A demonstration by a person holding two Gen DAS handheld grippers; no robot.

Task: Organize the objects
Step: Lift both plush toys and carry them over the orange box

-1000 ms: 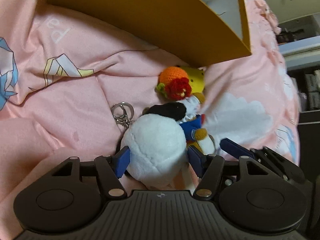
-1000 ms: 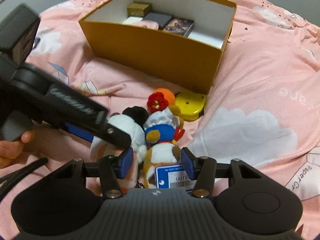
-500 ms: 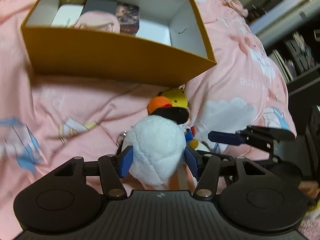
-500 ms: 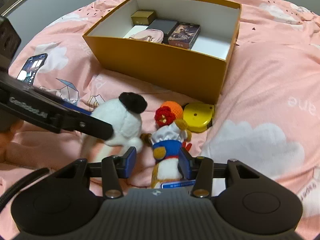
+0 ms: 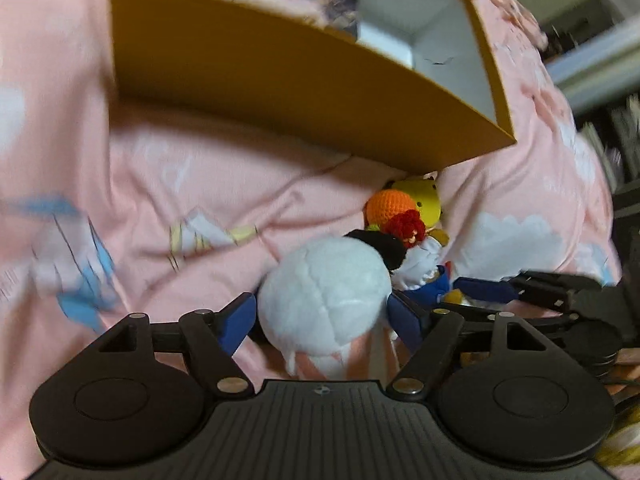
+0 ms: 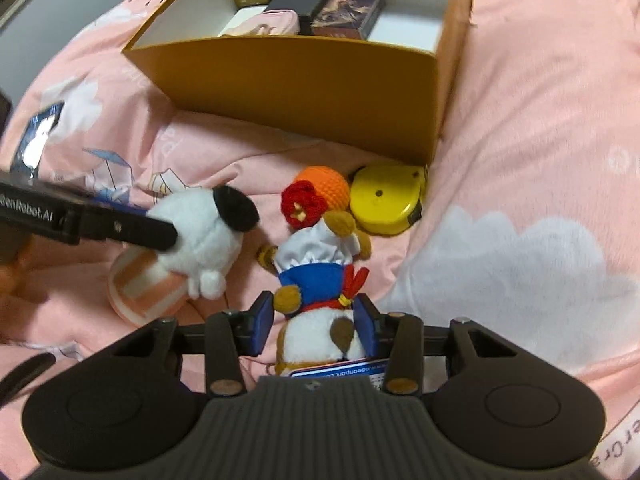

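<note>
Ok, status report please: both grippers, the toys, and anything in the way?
Left gripper opening around white plush. Right gripper closing on chef bear plush. Orange box ahead, crochet orange and yellow case before it.

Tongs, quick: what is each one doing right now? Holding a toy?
Left tongs: opening around the white plush, pads apparently off it.
Right tongs: closing around the chef bear plush; firm grip cannot be told.
</note>
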